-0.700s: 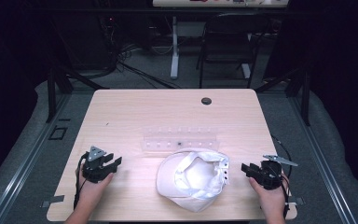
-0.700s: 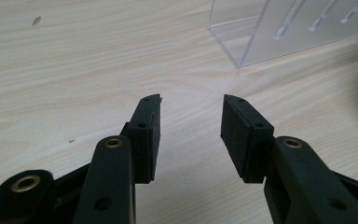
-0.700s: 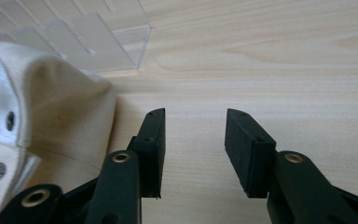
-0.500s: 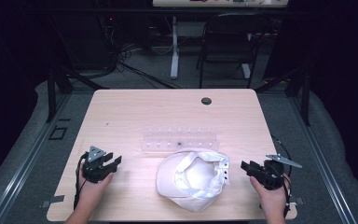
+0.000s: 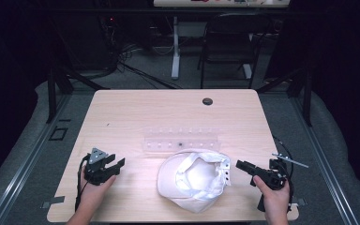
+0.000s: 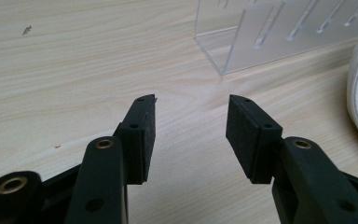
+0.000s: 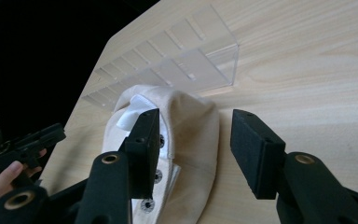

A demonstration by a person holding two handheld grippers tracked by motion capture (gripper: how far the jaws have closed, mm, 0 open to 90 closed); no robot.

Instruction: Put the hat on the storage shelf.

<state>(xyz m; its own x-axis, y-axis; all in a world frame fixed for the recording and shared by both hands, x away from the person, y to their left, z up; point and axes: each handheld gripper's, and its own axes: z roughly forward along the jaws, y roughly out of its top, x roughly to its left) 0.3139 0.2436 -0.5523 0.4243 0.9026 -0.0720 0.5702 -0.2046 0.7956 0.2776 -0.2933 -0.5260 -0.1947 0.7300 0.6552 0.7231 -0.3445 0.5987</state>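
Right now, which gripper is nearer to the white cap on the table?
Right. The right gripper points at the cap from just beside its strap end, jaws open. The left gripper sits farther off on the cap's other side, bare wood between them.

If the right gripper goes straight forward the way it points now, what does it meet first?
Probably the white cap: the right gripper is open and aims at its strap end, with the clear acrylic rack farther behind.

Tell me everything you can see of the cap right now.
The off-white fabric baseball cap lies upside down on the light wooden table, its paler lining facing up. Its back strap shows a row of snap holes. It sits just in front of the clear acrylic slotted rack, between both hand-held grippers, neither touching it.
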